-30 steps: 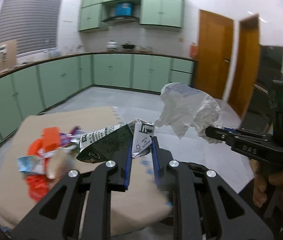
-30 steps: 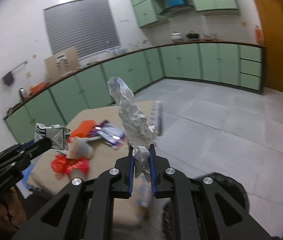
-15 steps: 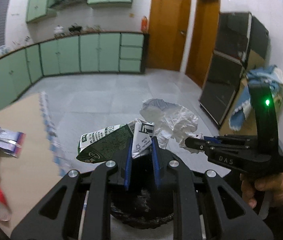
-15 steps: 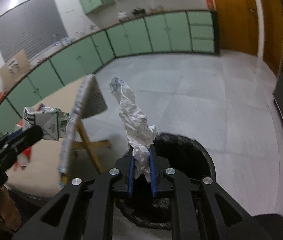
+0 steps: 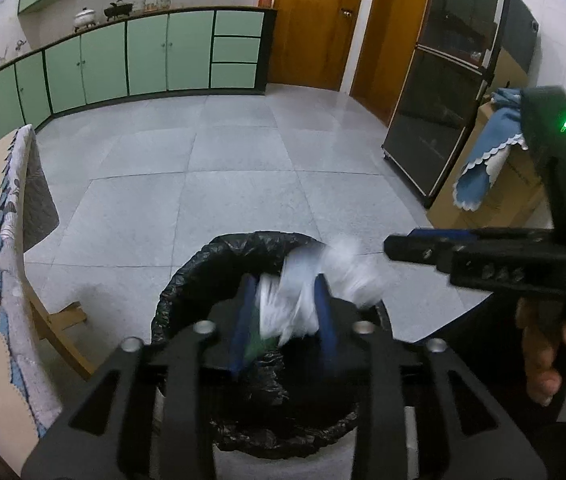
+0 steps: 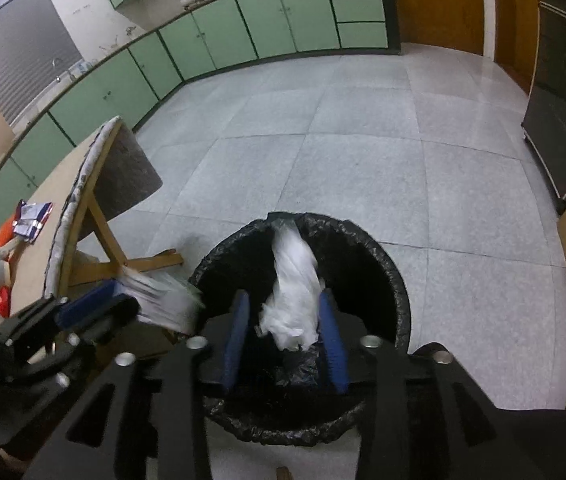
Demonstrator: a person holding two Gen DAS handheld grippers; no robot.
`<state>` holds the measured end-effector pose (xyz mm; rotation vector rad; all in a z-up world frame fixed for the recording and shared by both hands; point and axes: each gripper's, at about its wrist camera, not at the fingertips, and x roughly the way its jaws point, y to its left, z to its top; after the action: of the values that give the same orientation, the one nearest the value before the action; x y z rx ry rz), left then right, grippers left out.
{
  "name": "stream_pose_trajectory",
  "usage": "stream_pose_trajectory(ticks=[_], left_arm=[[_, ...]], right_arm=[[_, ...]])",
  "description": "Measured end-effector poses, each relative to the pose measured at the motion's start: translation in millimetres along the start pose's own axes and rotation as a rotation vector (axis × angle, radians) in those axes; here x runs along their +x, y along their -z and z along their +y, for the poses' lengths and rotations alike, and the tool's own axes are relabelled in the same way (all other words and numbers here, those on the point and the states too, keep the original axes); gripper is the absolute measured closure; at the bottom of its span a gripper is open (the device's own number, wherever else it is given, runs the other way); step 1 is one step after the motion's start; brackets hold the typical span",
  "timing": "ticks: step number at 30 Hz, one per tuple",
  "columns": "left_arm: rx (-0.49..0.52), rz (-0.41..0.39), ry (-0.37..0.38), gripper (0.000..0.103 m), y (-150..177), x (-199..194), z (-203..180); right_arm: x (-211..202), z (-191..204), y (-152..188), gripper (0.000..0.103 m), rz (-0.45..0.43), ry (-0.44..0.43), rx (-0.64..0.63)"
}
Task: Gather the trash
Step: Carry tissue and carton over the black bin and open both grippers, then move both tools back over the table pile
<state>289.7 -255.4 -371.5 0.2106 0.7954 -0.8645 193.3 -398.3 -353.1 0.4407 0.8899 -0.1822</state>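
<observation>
Both claws opening over black-lined bin [image 6: 383,256]: blurred white-green carton [image 5: 283,308] loose between left claw [image 5: 283,324] pads, crumpled white paper [image 6: 295,292] slipping from right claw [image 6: 285,336], desk [image 6: 43,208] with leftover wrappers [image 6: 33,216] just left of bin.

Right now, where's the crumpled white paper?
In the right wrist view, crumpled white paper hangs between the opening right gripper jaws, over the black-lined bin.
</observation>
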Motion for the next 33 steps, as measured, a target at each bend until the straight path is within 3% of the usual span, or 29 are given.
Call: stream_pose_trajectory(ticks=[3, 8, 14, 25, 33], left_arm=[[0.000, 0.004, -0.009, 0.070, 0.5, -1.1, 0.7], [0.007, -0.046, -0.089, 0.038, -4.6, -30.6, -0.7], [-0.043, -0.104, -0.200, 0.027, -12.9, -84.2, 11.6], [-0.177, -0.214, -0.483, 0.018, -7.8, -200.8, 50.0], [-0.295, -0.288, -0.683, 0.016, 30.8, -294.3, 82.0]], right_arm=[[-3.7, -2.5, -1.6, 0.064, -0.017, -0.002, 0.008], [-16.8, -1.5, -5.0, 0.064, -0.063, -0.011, 0.010], [-35.8, 19.9, -9.5, 0.064, -0.104, -0.035, -0.034], [-82.8, 106.7, -12.8, 0.056, -0.168, -0.175, -0.199], [-102.3, 193.3, -4.2, 0.045, -0.189, -0.317, -0.384]])
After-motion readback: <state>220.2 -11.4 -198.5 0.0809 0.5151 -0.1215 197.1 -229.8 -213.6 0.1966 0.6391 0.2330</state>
